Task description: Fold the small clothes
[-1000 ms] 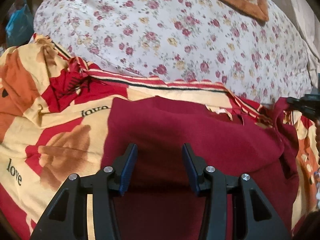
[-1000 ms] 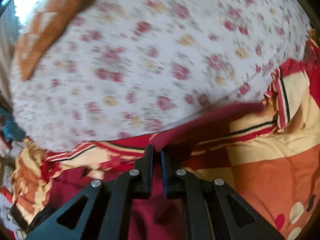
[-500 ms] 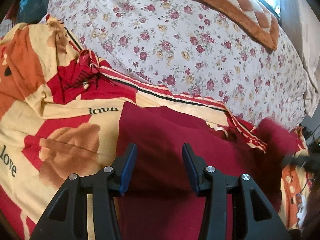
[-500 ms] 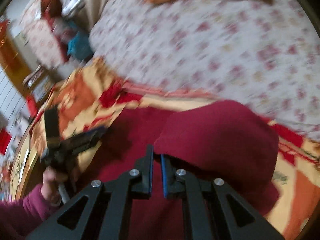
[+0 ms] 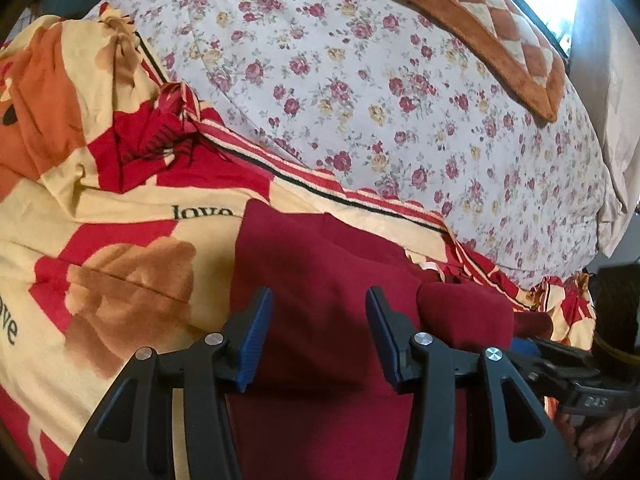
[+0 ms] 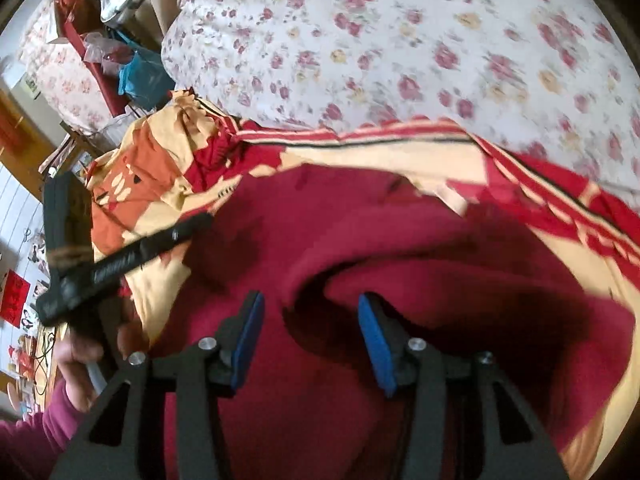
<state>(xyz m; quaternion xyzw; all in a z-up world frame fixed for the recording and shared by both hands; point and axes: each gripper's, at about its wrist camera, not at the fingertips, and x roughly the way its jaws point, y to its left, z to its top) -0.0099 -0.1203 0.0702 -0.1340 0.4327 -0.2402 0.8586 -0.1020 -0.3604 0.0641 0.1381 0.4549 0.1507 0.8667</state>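
A dark red garment [image 5: 320, 280] lies on a red, cream and orange blanket [image 5: 120, 240]. Its right side is folded over toward the middle, with a rounded fold [image 5: 464, 312] showing in the left wrist view and a raised flap [image 6: 460, 280] in the right wrist view. My left gripper [image 5: 319, 334] is open and empty, low over the garment's middle. My right gripper [image 6: 308, 338] is open and empty over the folded flap. It also shows in the left wrist view [image 5: 568, 364] at the right edge. The left gripper [image 6: 120, 260] shows in the right wrist view at the left.
A floral bedsheet [image 5: 400, 100] covers the bed beyond the blanket. An orange checked mat [image 5: 500, 28] lies at the far right. Clutter, a blue bag [image 6: 140, 76] and furniture stand past the bed's left side.
My right gripper carried the garment's right side over to the left, then opened and let it go. My left gripper stayed open over the garment.
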